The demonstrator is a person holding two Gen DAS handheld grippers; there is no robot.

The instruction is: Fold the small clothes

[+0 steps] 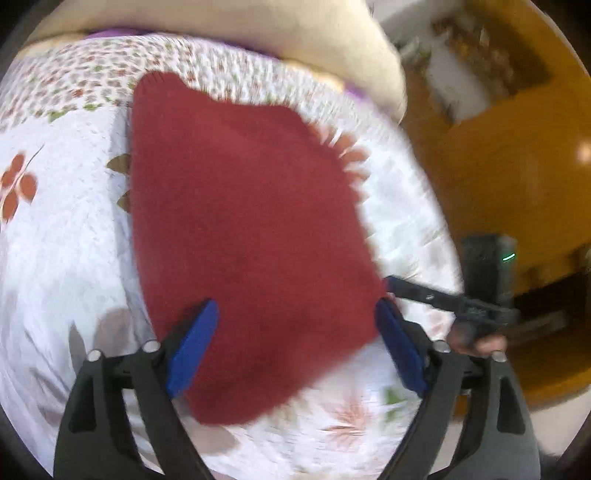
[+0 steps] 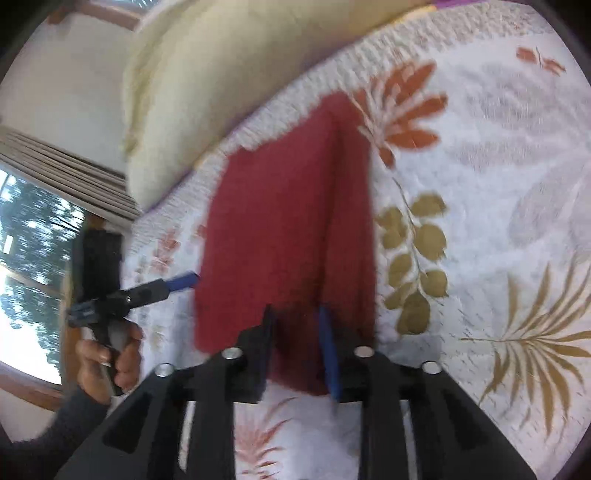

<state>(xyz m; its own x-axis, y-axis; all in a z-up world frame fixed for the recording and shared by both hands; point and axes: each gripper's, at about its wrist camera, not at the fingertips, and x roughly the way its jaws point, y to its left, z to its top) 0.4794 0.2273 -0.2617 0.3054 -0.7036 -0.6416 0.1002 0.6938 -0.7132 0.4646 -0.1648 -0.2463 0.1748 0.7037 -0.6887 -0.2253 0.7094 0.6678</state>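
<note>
1. A dark red cloth (image 1: pixel 251 236) lies spread on a white bedspread (image 1: pixel 62 236) printed with orange flowers and olive leaves.
2. The left gripper (image 1: pixel 295 347) hangs over the cloth's near part, its blue-padded fingers (image 1: pixel 192 347) set wide apart, one over each side of the cloth.
3. The right gripper (image 1: pixel 397 285) reaches in from the right, its blue tip at the cloth's right edge; blur hides whether it grips the fabric.
4. A hand (image 1: pixel 476 338) holds that gripper's black handle, where a green light shows.
5. A cream pillow (image 1: pixel 295 33) lies past the cloth's far end.
6. An orange-brown floor (image 1: pixel 509 177) shows beyond the bed's right edge.
</note>
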